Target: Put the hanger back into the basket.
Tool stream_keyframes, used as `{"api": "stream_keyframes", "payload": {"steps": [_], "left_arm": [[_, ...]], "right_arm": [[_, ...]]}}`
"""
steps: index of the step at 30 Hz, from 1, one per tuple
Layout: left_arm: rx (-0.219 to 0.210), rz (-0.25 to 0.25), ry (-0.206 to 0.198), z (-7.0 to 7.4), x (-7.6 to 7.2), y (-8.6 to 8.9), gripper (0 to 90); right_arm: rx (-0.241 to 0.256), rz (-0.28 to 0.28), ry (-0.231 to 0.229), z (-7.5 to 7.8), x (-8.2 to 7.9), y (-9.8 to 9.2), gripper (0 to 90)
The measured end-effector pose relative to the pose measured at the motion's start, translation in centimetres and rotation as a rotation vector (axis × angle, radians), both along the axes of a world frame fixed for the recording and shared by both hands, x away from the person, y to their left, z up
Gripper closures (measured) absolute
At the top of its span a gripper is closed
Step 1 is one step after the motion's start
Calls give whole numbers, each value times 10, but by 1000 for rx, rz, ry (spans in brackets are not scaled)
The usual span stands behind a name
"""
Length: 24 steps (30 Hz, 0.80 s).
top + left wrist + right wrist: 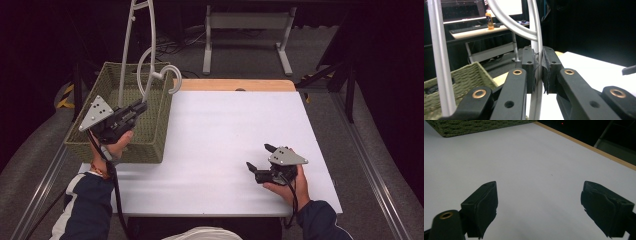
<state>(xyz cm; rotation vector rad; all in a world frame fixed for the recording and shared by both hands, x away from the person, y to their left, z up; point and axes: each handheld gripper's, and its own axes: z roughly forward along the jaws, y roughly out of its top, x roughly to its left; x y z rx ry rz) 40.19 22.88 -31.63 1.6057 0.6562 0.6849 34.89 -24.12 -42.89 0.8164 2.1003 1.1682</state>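
A pale grey plastic clothes hanger (125,55) stands tall above the green woven basket (159,131) at the table's left edge, its hook (171,79) curling over the basket's far right corner. My left gripper (144,104) is shut on one thin bar of the hanger (537,32); in the left gripper view the pads (548,72) squeeze that bar, with my left gripper (538,67) above the basket (466,75). My right gripper (258,156) rests low over the white table at front right, open and holding nothing (539,205).
The white table top (225,120) has a wooden strip (235,85) along its far edge. A grey metal stand (247,22) sits on the floor beyond. The basket's corner (474,126) lies far ahead of the right gripper. A distant desk carries an orange bottle (489,20).
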Motion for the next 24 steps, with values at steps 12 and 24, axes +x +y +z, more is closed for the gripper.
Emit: {"api": "stream_keyframes", "payload": {"steps": [12,24], "left_arm": [[125,42,57,5,32,25,821],[213,85,166,-13,56,48,820]], "right_arm": [[-13,1,18,-3,2,2,147],[-24,4,33,-6,3,4,147]]}}
